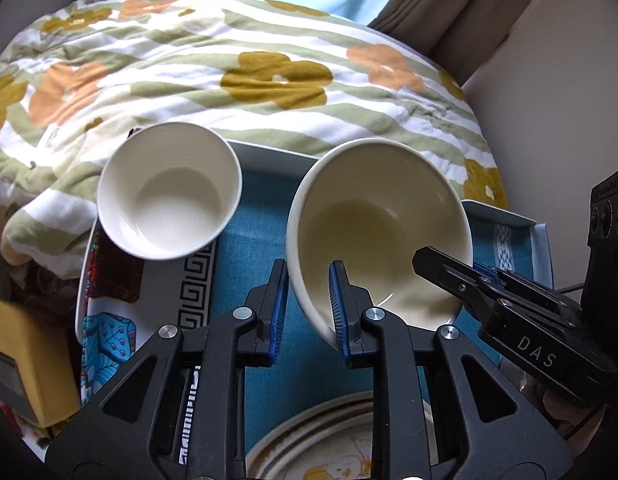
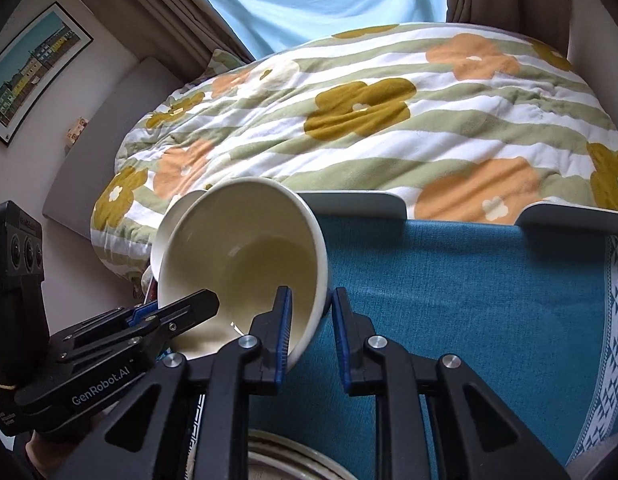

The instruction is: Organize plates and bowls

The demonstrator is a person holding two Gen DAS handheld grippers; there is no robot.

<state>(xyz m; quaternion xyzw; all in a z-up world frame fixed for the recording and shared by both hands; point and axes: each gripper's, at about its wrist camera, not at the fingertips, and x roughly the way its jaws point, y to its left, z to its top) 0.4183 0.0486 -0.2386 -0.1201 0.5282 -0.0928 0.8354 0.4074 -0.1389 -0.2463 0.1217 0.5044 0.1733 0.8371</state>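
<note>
A large cream bowl (image 1: 373,216) (image 2: 245,248) is tilted over the blue cloth of a white tray (image 1: 269,151) (image 2: 361,199), its opening facing me. My left gripper (image 1: 309,312) (image 2: 181,308) is shut on its near-left rim, one pad inside and one outside. My right gripper (image 2: 311,332) (image 1: 449,268) is shut on the rim at the bowl's right side in the same way. A smaller white bowl (image 1: 169,192) (image 2: 169,216) stands upright to the left. A cream plate with brown rings (image 1: 329,440) (image 2: 277,460) lies under my grippers at the bottom edge.
A flower-patterned blanket (image 1: 229,60) (image 2: 369,120) lies bunched right behind the tray. A patterned oval dish with a key border (image 1: 109,320) lies under the white bowl. A yellow box (image 1: 29,360) stands at the far left, and a wall rises on the right.
</note>
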